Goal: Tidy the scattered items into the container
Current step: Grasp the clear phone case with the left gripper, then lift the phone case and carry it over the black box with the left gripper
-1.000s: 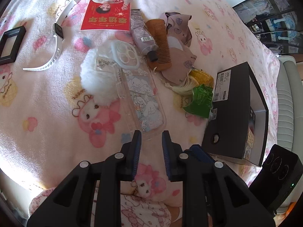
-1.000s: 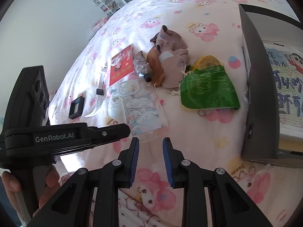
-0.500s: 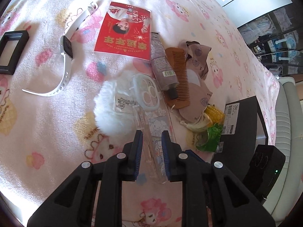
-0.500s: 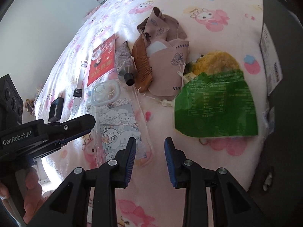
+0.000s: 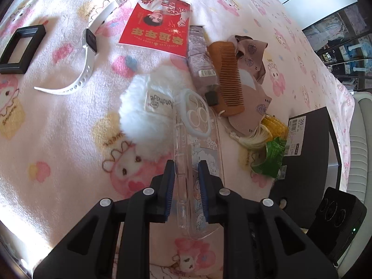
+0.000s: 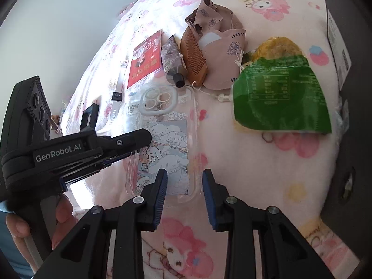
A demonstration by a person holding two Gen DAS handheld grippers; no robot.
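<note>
A clear phone case [image 5: 197, 144] with cartoon dogs lies on the pink blanket; it also shows in the right wrist view [image 6: 167, 144]. My left gripper [image 5: 185, 174] is open, its jaws on either side of the case's left rim. My right gripper [image 6: 184, 181] is open, just above the case's near right corner. The black box [image 5: 309, 153], the container, stands at the right. A green snack bag [image 6: 281, 100] lies between the case and the box.
A white fluffy pouch [image 5: 148, 107], wooden comb [image 5: 227, 74], brown cloth [image 6: 218, 46], small tube [image 5: 200, 60], red card [image 5: 158, 25], white watch [image 5: 86, 53] and black frame [image 5: 21, 46] lie scattered. A black device [image 5: 337, 218] sits at the lower right.
Both grippers have moved forward and down onto the phone case. The left gripper's jaws now straddle its left rim. The right gripper has opened a little wider.
</note>
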